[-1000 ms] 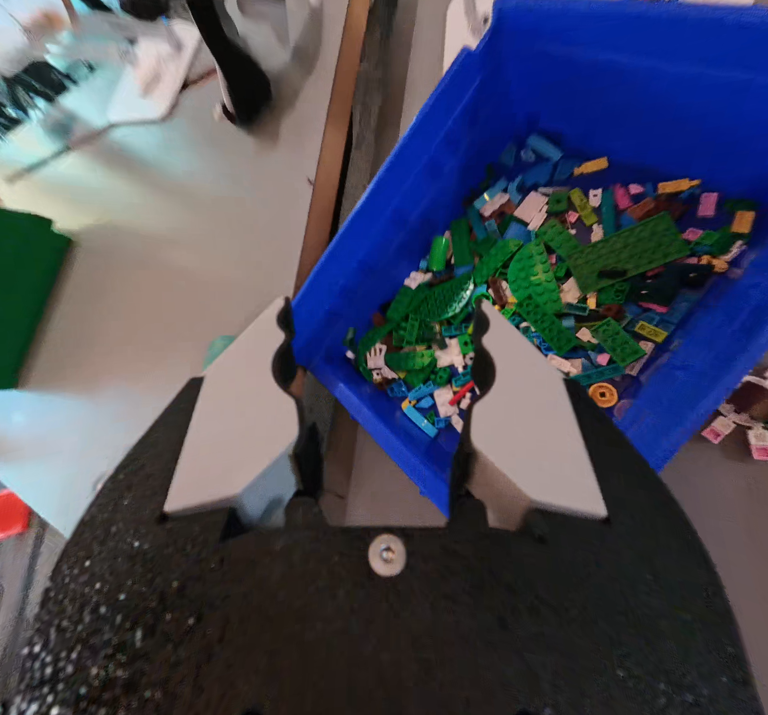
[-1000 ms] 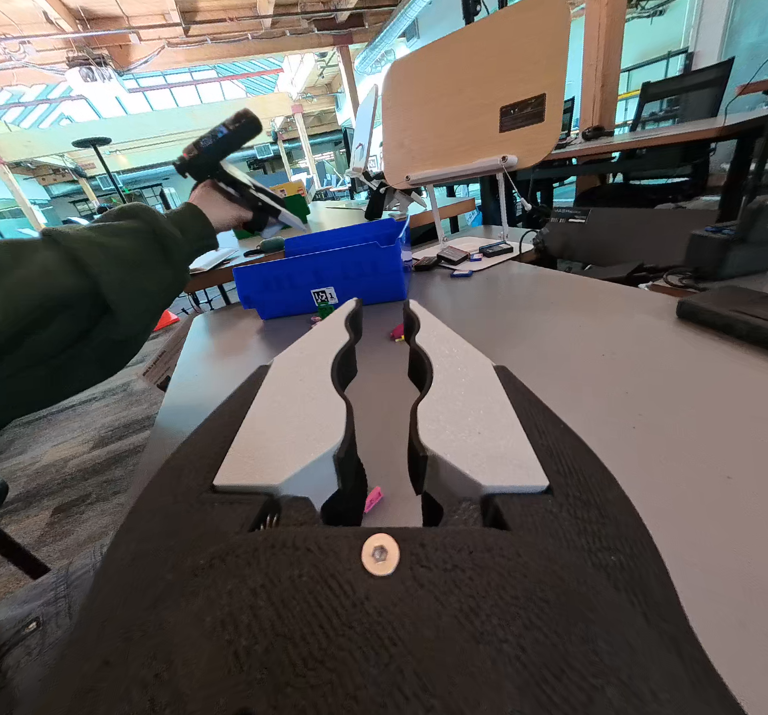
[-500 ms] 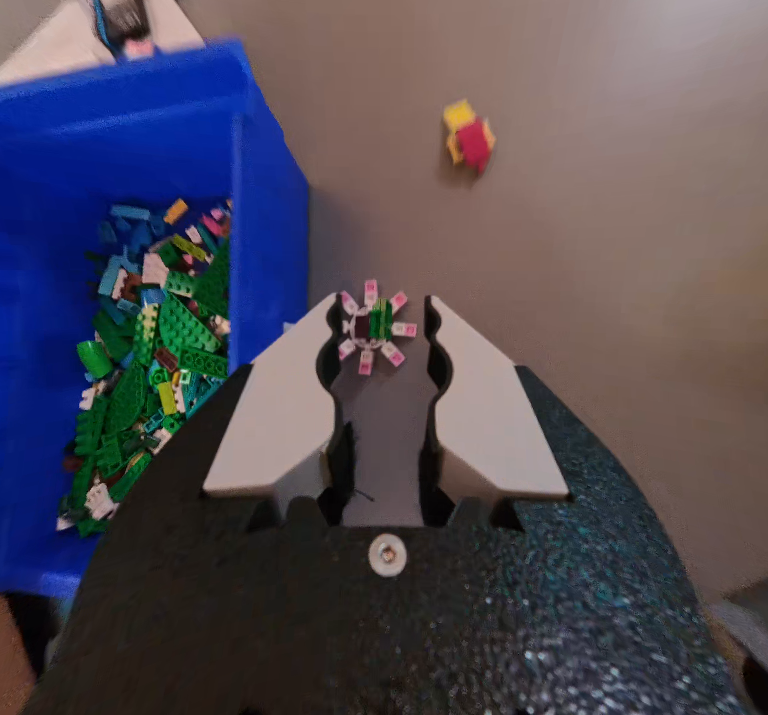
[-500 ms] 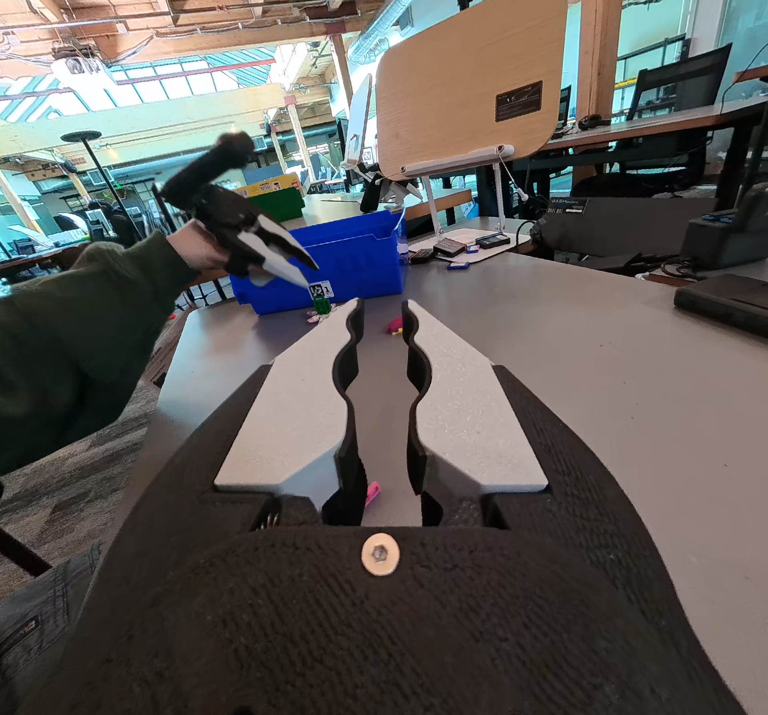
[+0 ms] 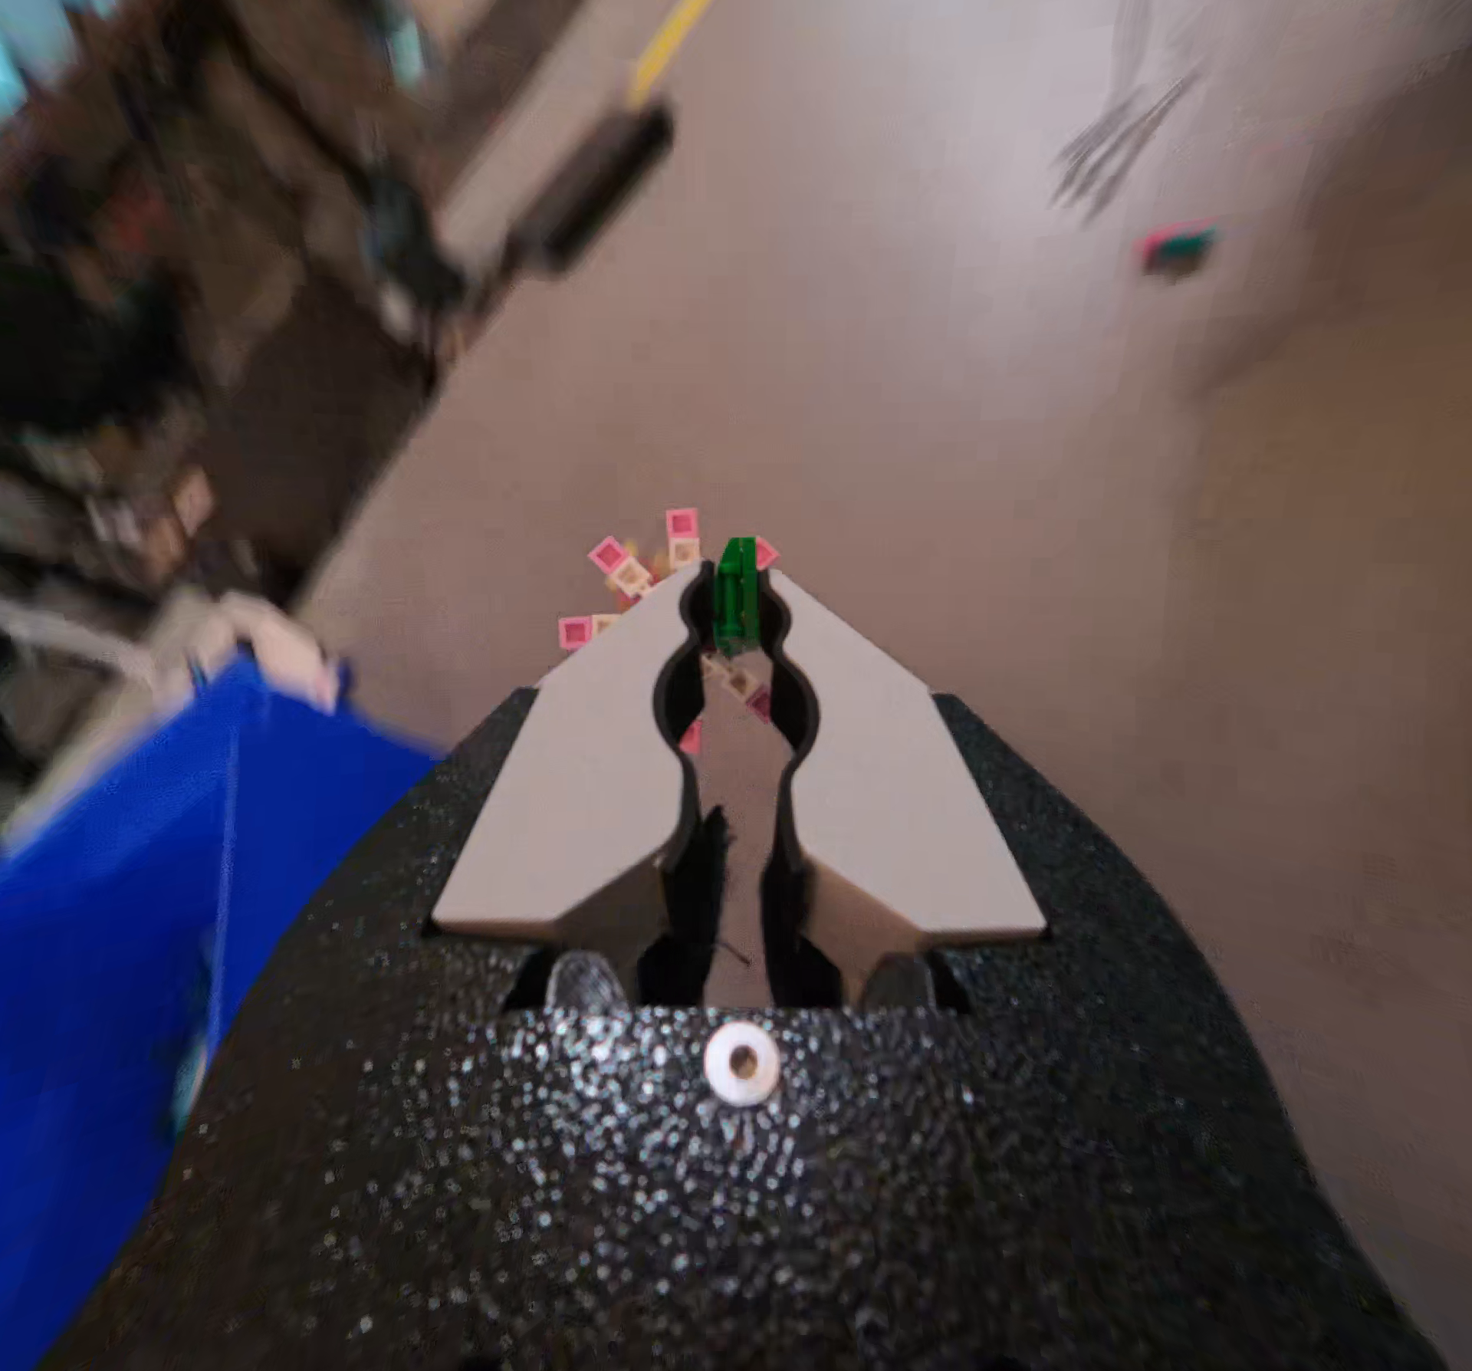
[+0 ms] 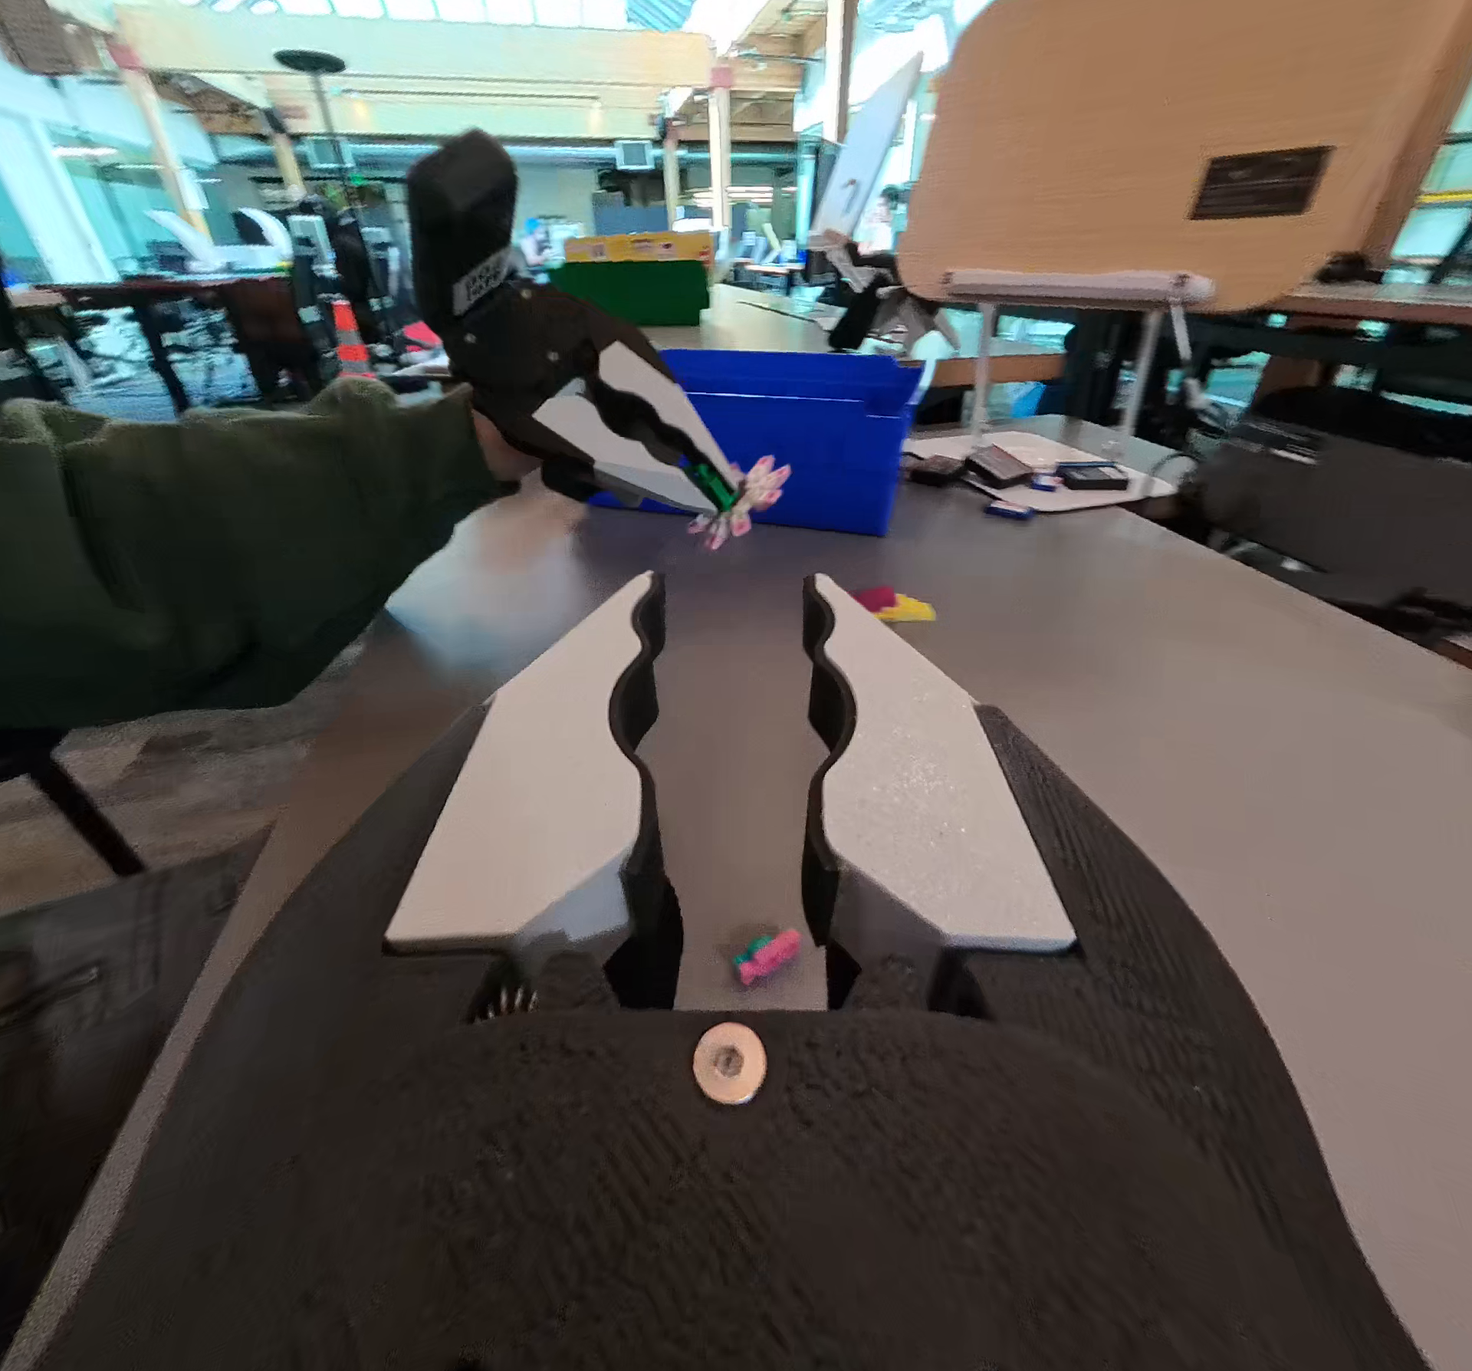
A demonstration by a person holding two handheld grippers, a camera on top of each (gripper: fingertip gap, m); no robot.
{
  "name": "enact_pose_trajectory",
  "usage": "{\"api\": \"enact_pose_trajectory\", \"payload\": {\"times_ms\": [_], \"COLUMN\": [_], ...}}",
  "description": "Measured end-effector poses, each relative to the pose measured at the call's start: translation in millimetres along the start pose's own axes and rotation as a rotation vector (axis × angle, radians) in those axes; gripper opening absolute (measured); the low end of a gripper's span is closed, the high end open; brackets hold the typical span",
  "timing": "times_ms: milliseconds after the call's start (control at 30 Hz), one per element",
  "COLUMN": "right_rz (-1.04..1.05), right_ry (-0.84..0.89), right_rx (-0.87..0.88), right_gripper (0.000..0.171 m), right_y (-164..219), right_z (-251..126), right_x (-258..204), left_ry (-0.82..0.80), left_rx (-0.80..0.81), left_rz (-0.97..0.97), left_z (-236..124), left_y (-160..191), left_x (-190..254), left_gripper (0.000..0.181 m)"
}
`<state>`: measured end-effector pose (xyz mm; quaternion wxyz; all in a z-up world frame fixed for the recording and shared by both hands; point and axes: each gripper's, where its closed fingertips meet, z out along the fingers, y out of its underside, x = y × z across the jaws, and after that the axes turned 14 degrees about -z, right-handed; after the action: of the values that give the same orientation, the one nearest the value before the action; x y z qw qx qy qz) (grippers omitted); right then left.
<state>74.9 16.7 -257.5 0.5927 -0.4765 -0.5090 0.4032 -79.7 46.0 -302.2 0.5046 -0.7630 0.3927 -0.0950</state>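
Left gripper (image 5: 734, 576) lifted flower model (image 6: 741, 500) off table (image 6: 1115, 695), beside bin (image 6: 796, 432).

Left downward close, right level, sharing table (image 6: 1115, 735)

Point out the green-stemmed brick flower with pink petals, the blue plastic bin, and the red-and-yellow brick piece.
Green-stemmed brick flower with pink petals (image 5: 734, 600): left wrist view, on its stem.
Blue plastic bin (image 6: 804, 432): right wrist view, front wall.
Red-and-yellow brick piece (image 6: 892, 603): right wrist view, its middle.
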Motion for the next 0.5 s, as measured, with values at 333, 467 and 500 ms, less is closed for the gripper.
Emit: {"api": "enact_pose_trajectory", "payload": {"times_ms": [333, 467, 500], "right_rz": [0.406, 0.422, 0.425], "right_ry": [-0.133, -0.151, -0.154], "right_rx": [0.036, 0.025, 0.018], "right_gripper": [0.019, 0.002, 0.003], "right_y": [11, 14, 15], "right_z": [11, 9, 9], "right_x": [-12, -11, -11], "left_ry": [-0.002, -0.003, -0.002], "left_rx": [0.273, 0.284, 0.291], "left_rz": [0.411, 0.424, 0.413], "left_z": [29, 38, 38], "left_y": [-75, -76, -76], "left_x": [129, 138, 139], "left_gripper": [0.008, 0.008, 0.008]}}
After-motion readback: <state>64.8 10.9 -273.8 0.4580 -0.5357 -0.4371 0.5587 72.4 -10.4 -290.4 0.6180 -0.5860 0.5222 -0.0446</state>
